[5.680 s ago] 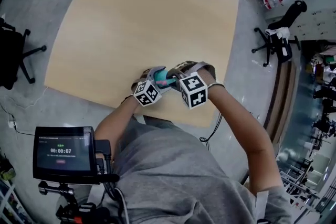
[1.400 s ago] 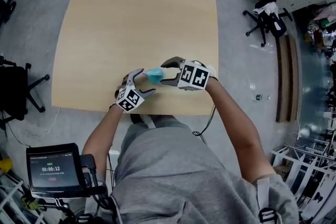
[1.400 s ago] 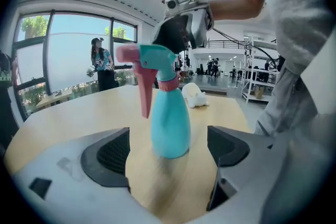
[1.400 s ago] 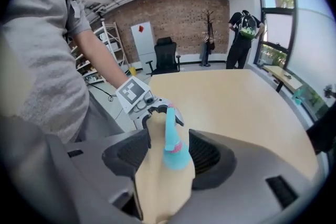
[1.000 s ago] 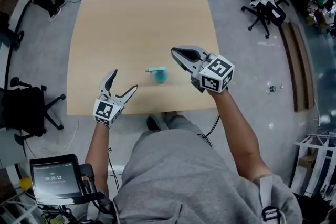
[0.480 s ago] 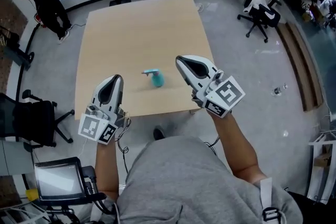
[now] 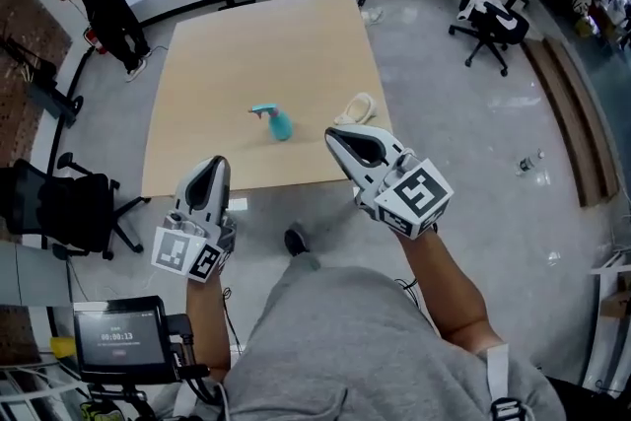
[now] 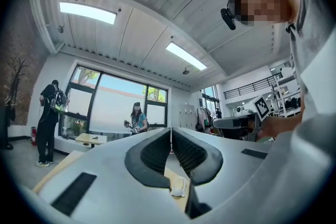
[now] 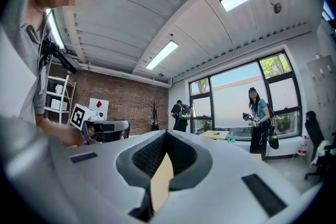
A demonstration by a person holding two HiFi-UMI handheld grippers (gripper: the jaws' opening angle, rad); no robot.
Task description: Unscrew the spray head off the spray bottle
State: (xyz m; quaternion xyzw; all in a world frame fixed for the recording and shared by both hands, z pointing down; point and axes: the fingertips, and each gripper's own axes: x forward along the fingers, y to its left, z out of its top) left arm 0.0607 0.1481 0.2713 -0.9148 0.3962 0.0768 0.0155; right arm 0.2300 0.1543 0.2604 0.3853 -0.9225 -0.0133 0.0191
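The left gripper (image 8: 170,136) has its jaws pressed together with nothing between them, and the right gripper (image 9: 166,136) is likewise closed and empty. In the head view both are held up at the near edge of the wooden desk (image 7: 246,35), left and right of the person's body, well apart from each other.

The teal spray bottle (image 7: 279,125) rests on the desk beyond and between the two grippers, touched by neither. Its spray head (image 7: 260,110) is at the far end and reaches left. No brand or label can be read on it. A pale rounded thing (image 7: 357,106) lies near the desk's right edge.

The left cube (image 7: 185,253) and the right cube (image 7: 415,196) bear black-and-white square code patterns, not letters. A small screen (image 7: 118,338) at the person's lower left shows a row of digits that may read 00:00:13, though it is small. In the right gripper view a white card with a red diamond (image 9: 96,104) hangs on the brick wall.
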